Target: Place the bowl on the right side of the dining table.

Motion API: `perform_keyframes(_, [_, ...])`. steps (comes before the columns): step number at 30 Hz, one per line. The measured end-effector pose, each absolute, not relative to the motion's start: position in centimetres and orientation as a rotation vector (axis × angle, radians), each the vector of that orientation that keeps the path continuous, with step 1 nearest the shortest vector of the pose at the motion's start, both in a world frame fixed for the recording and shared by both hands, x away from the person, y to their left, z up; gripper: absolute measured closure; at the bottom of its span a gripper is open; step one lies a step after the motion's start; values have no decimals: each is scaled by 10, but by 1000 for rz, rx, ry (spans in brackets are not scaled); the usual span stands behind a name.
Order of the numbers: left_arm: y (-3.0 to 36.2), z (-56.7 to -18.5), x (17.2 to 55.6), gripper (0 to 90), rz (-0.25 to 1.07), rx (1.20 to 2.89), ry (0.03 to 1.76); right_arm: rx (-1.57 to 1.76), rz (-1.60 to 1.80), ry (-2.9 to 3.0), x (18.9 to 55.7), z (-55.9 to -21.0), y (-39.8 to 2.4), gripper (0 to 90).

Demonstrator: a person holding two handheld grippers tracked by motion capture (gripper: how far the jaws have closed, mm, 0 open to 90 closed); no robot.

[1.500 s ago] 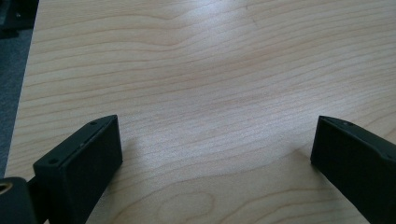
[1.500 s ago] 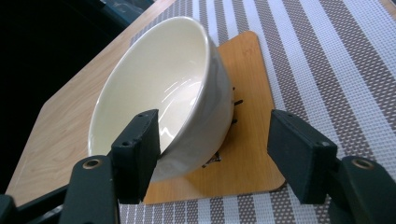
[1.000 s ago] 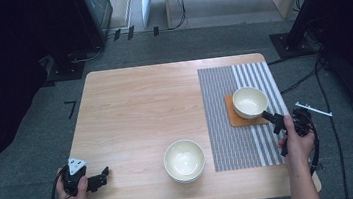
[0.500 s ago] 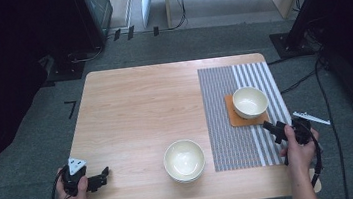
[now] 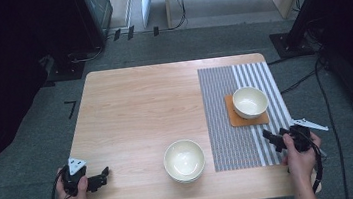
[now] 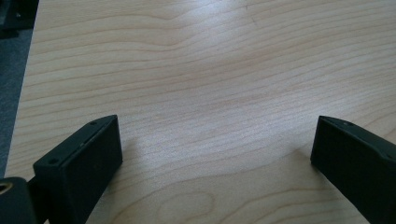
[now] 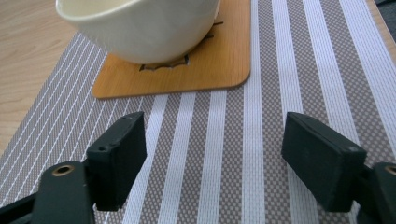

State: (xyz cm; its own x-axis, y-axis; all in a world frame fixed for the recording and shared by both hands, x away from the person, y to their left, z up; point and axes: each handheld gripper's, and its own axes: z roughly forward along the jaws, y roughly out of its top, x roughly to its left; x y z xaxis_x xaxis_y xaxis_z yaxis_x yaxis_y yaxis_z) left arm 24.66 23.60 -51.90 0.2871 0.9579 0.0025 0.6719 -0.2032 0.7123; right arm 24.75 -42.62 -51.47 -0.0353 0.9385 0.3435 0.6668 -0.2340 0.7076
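Looking at the small bowl parked on the orange coaster, over at 3 o'clock on the table, on top of the striped placemat. Just off its 5 o'clock, close but not touching: the right gripper, jaws just been opening, now spread wide with nothing between them but placemat. Biggest risk from here: swinging those open jaws back toward 11 o'clock and clipping the bowl wall, enough to shove it off the coaster or tip it, given that narrow-looking foot. Also easy to go in too low, snag the coaster edge and drag the whole lot across the mat, or rumple the mat itself. Over at 8 o'clock, the left gripper, likewise spread apart and empty, low over bare wood. No trouble there unless swept sideways toward the bigger bowl at 6 o'clock near the front edge, well apart for now. Safer to lift clear first, then move.
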Motion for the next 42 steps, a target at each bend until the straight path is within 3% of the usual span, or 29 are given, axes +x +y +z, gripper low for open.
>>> perform_keyframes(42, [236, -519, 247, 16, 611, 1956, 1455, 1770, 894, 1746, 194, -519, -426, 197])
